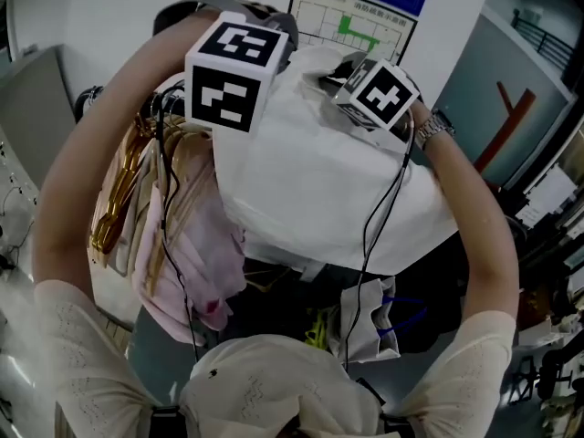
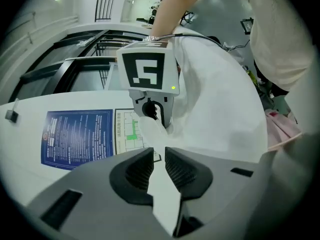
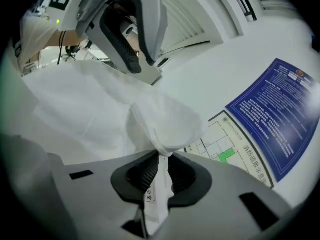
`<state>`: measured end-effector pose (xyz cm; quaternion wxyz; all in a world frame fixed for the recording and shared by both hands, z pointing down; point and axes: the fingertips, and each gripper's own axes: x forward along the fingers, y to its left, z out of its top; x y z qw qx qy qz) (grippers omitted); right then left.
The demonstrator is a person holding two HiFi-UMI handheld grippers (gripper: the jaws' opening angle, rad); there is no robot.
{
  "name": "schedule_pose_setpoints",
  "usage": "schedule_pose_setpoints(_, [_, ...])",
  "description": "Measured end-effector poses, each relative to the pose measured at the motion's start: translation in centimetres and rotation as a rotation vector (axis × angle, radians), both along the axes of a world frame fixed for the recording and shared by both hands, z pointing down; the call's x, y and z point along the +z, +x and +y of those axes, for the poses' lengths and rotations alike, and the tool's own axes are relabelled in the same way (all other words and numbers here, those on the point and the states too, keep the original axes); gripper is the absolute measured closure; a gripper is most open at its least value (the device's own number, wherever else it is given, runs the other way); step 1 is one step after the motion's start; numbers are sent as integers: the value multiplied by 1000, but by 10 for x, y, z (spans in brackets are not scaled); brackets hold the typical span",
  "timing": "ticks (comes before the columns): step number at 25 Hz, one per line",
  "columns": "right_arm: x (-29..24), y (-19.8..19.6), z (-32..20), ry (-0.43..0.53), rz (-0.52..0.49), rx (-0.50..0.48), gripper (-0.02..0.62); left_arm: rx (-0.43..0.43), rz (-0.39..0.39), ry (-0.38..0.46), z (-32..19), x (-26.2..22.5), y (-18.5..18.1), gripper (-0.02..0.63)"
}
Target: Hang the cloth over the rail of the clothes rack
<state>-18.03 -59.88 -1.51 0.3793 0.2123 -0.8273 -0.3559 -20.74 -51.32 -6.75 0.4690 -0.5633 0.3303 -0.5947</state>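
Hanging clothes: pink and cream pieces on gold hangers, far left, just beside the cloth.
Left gripper: jaws pinched on an edge of the cloth.
Cloth: white, held up between both grippers in front of the person, sagging below them.
Right gripper: jaws pressed together on a bunched corner of the cloth.
Poster: blue, on the wall behind.
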Motion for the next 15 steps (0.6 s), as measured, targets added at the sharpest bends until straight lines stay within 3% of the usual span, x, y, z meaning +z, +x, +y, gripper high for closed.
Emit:
schedule_pose_setpoints(3, [15,2,1,-62,29,25,478,-1,-4,-24,3,12,0,535])
schedule_pose_setpoints(10, [-8,9,-8,-12,-46,65,473,-24,1,-1,10,7,-10,535])
schedule_pose_setpoints(13, [-31,8,0,61,-84,49,489,-8,26,74,11,-7,-3,537])
schedule_pose_setpoints(14, [-40,8,5,95,-106,42,555,3,43,108,11,-13,1,541])
schedule_pose_setpoints(15, [-51,7,12,131,-137,35,575,15,60,143,13,-19,5,569])
